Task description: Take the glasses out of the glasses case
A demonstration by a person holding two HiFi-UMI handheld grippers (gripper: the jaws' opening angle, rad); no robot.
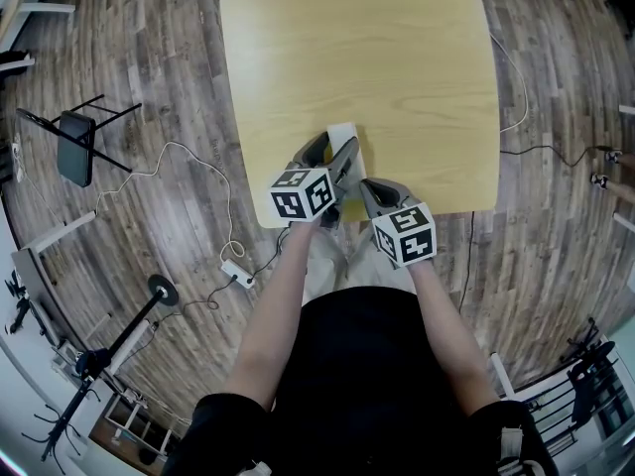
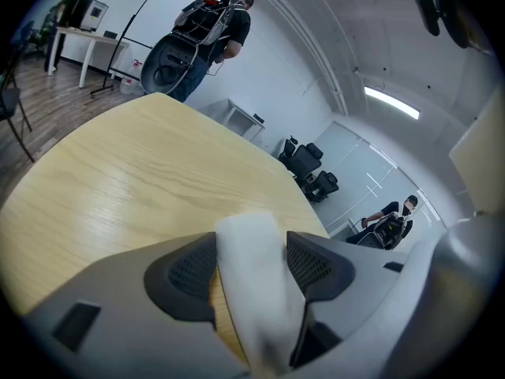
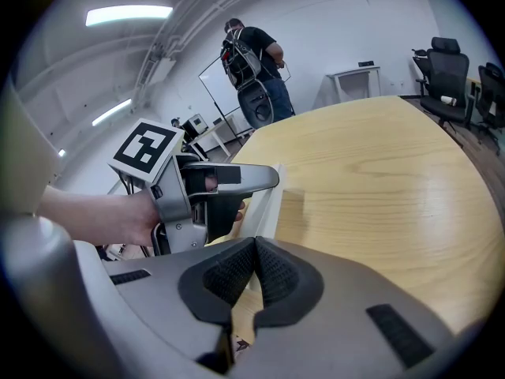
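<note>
The left tool (image 2: 252,268) is drawn in narrow and clamped on the white glasses case (image 2: 256,298). Its two dark ribbed pads (image 2: 183,273) press the case from either side, and the case fills the gap between them. In the head view the case (image 1: 343,130) sits near the middle of the bench's (image 1: 397,58) near edge, sticking out past the tips of the left tool (image 1: 337,153).

The right tool (image 3: 254,268) is closed, with its pads meeting at the tips. The white edge of the case (image 3: 267,202) lies just beyond them. Whether the tips nip that edge cannot be told.

In the head view the right tool (image 1: 364,183) sits just beside the left one, a little nearer the body. Both forearms reach forward and slightly inward from the torso, so the tools converge on the case. The right tool's own view shows a bare hand (image 3: 118,215) wrapped round the left tool's handle.
</note>
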